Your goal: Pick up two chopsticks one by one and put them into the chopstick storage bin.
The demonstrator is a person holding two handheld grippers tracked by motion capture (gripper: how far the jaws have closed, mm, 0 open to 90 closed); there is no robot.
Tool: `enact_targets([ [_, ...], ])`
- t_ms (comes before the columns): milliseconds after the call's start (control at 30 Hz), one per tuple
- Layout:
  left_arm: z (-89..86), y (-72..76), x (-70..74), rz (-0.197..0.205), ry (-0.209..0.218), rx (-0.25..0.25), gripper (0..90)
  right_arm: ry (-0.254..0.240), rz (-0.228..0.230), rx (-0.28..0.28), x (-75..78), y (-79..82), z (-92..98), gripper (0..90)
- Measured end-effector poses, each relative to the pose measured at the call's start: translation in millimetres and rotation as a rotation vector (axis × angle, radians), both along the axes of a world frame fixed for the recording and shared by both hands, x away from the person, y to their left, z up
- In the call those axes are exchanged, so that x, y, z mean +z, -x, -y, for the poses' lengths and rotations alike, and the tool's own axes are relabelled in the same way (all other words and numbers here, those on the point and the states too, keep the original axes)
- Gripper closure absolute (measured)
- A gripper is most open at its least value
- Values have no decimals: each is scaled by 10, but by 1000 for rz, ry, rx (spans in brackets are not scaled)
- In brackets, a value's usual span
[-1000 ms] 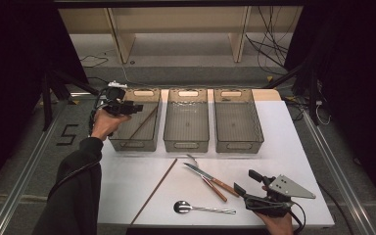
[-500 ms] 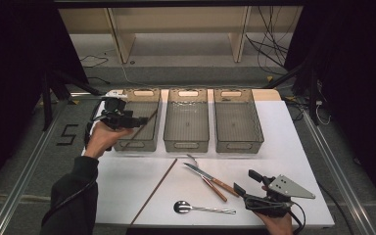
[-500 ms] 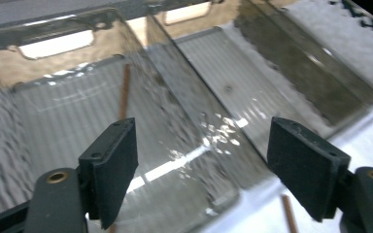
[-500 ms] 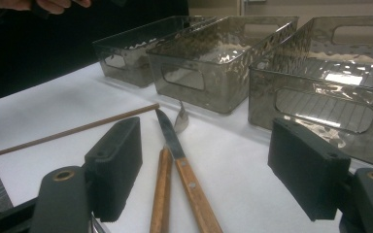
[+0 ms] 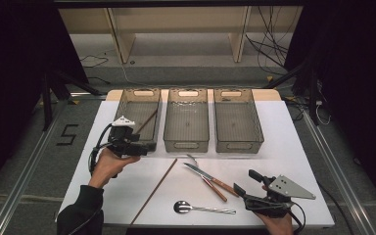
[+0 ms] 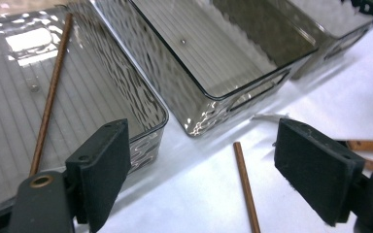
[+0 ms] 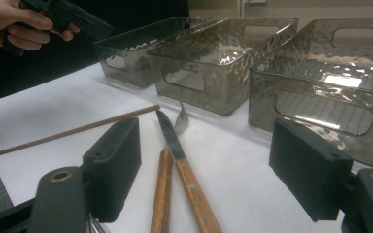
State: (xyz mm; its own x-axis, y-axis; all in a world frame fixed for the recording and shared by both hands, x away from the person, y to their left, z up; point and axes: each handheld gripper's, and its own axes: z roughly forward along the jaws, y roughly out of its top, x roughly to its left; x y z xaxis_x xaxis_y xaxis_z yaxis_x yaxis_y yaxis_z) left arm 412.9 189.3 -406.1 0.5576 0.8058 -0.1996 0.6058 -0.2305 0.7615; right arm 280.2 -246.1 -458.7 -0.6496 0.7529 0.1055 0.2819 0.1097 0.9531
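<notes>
Chopstick (image 6: 49, 97): thin brown stick, lying slantwise in the left bin (image 5: 127, 105), one end against its wall. Left tool (image 5: 138, 147): jaws just opened wide, nothing between them, near the bin's front rim. Right tool (image 5: 247, 182): jaws apart, empty, over the surface (image 5: 298, 147).

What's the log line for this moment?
left gripper: open, empty, jaws just opened | thin brown chopstick: in left smoky plastic bin | right gripper: open, empty
</notes>
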Motion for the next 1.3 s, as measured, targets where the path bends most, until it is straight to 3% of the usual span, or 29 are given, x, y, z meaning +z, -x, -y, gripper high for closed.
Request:
enact_targets([
  [567, 80, 381, -183, -41, -69, -41, 188, 14, 3, 8, -3, 4, -27, 244],
  [1300, 264, 626, -446, -166, -176, -67, 223, 19, 2, 11, -9, 7, -46, 245],
])
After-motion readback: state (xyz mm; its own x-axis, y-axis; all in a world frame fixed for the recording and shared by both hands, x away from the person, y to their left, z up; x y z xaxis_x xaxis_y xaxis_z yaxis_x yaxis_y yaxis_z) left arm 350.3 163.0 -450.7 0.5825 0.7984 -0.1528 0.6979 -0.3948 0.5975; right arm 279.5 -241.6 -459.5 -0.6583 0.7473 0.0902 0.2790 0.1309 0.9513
